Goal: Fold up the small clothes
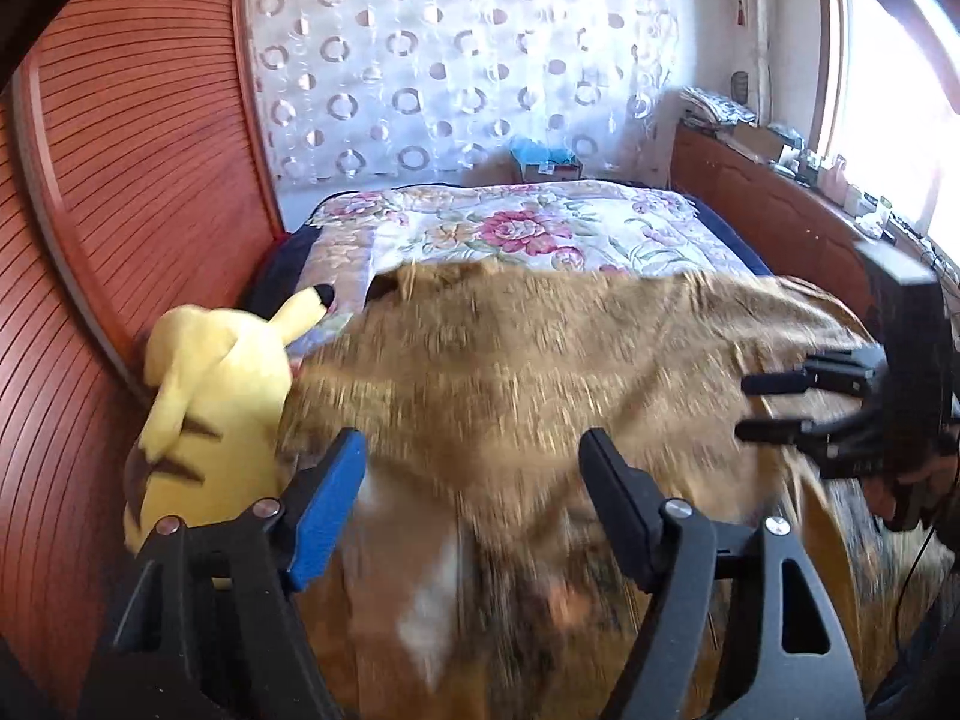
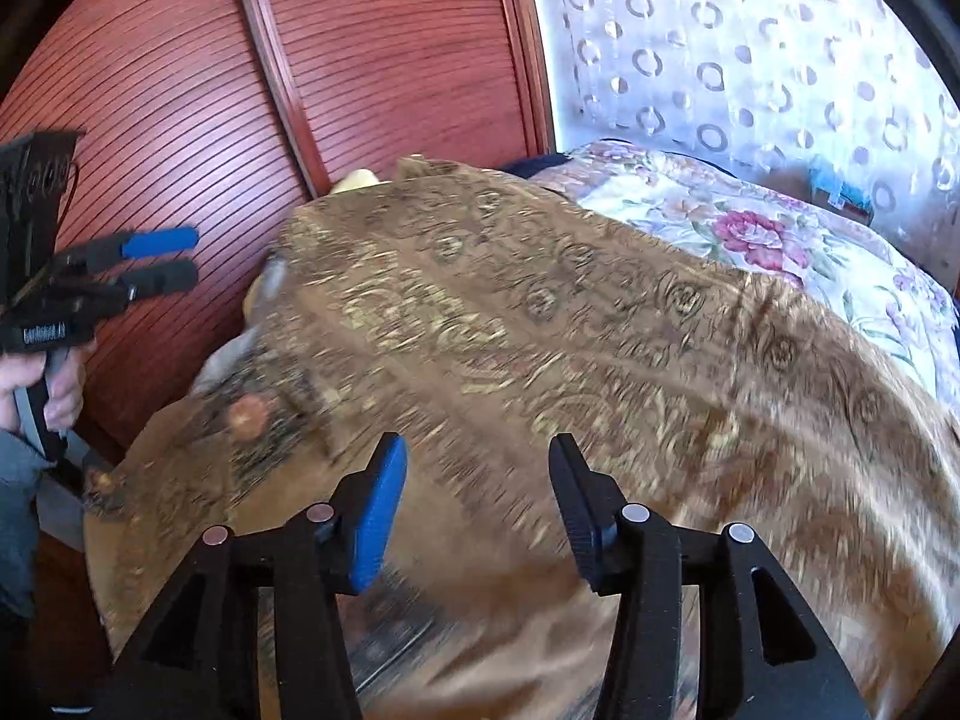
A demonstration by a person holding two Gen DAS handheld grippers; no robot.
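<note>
On the bed [image 1: 630, 222], brown cloth [image 1: 540, 348] lies beyond the open left tool [image 1: 474, 456].

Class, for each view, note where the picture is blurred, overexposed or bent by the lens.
Left wrist view: brown cloth smeared by motion blur, window blown out white, wooden panels bowed by the fisheye. Right wrist view: the cloth streaks near the lens, sharper farther off.

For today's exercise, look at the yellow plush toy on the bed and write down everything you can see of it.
The yellow plush toy sits at the bed's left edge, seen from behind and roughly upright. It looks soft and fuzzy, with a long black-tipped ear pointing right and brown stripes across its back. Its left side is close against the red-brown slatted wooden panel; its right side meets the golden-brown patterned cloth. In the right wrist view that cloth hides all but a small yellow bit. No hand-held gripper touches it.
</note>
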